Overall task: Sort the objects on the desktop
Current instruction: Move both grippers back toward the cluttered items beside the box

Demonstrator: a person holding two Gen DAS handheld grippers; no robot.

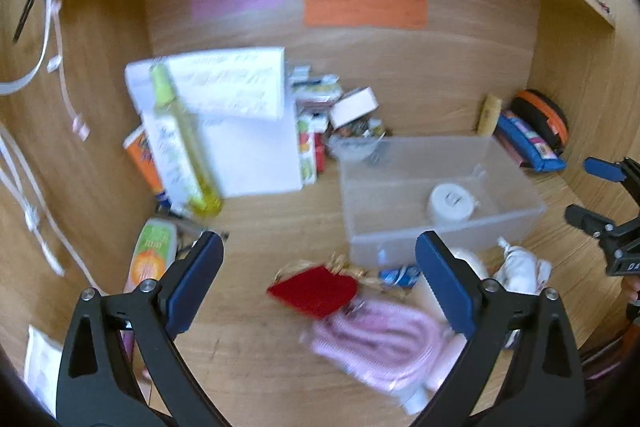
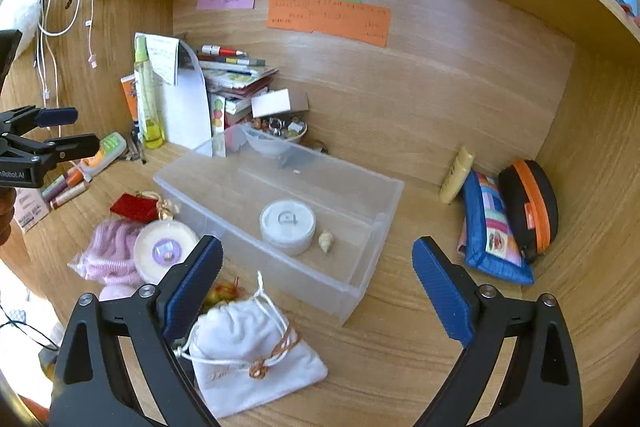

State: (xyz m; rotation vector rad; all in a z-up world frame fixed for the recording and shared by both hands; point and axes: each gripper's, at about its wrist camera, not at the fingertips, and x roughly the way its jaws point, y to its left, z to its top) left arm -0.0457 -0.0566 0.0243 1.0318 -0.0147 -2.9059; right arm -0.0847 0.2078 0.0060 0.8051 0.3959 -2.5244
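The clear bin stands open-topped with bare desk to its right, while a white pouch, pink bundle and red pouch crowd its near-left side.

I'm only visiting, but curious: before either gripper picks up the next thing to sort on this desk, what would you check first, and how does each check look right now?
1. Left gripper open and empty: ok.
2. Right gripper open and empty: ok.
3. Clear plastic bin has spare room: ok; only a round white container and a small seashell lie inside.
4. White drawstring pouch lies free near the right gripper: ok.
5. Red pouch sharply seen from the left wrist: not ok, blurred.
6. Where each item belongs: cannot tell.
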